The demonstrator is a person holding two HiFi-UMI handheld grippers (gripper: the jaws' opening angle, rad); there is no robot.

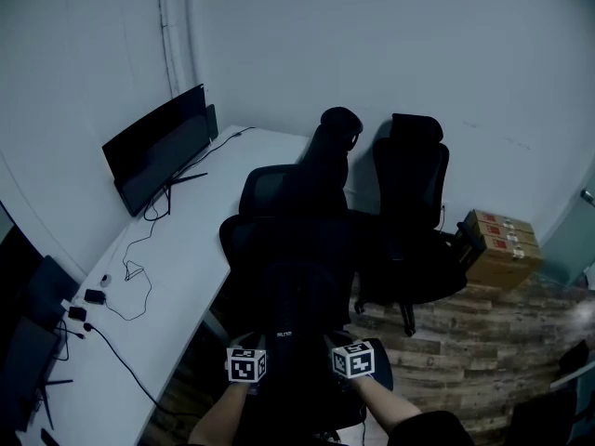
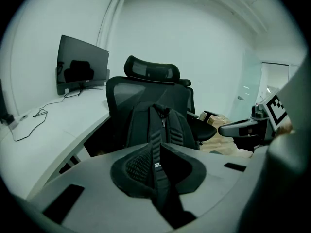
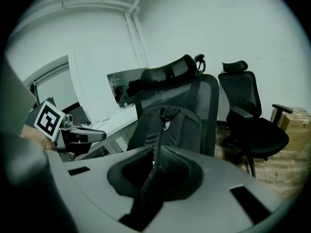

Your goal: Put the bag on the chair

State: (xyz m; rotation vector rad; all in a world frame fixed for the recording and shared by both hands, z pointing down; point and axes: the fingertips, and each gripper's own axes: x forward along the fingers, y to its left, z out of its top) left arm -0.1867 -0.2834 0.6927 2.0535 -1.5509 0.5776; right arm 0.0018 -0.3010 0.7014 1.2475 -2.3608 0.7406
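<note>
Bag (image 2: 163, 123) against chair (image 2: 150, 72), left gripper (image 2: 156, 171) and right gripper (image 3: 151, 176) clamped on straps (image 2: 154, 144), desk (image 1: 186, 249) beside, second chair (image 1: 414, 212) behind

Chair (image 1: 274, 189) hemmed in — desk (image 1: 177, 277) at left, second chair (image 1: 414, 170) at right, wall (image 1: 372, 45) behind.

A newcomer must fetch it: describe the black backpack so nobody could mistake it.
Find the long white curved desk carrying the dark flat monitor; black mesh office chairs stand beside it. The black fabric backpack stands upright against the backrest of the nearest chair. It is the only bag there, with the left tool and right tool each pinching a padded shoulder strap.
</note>
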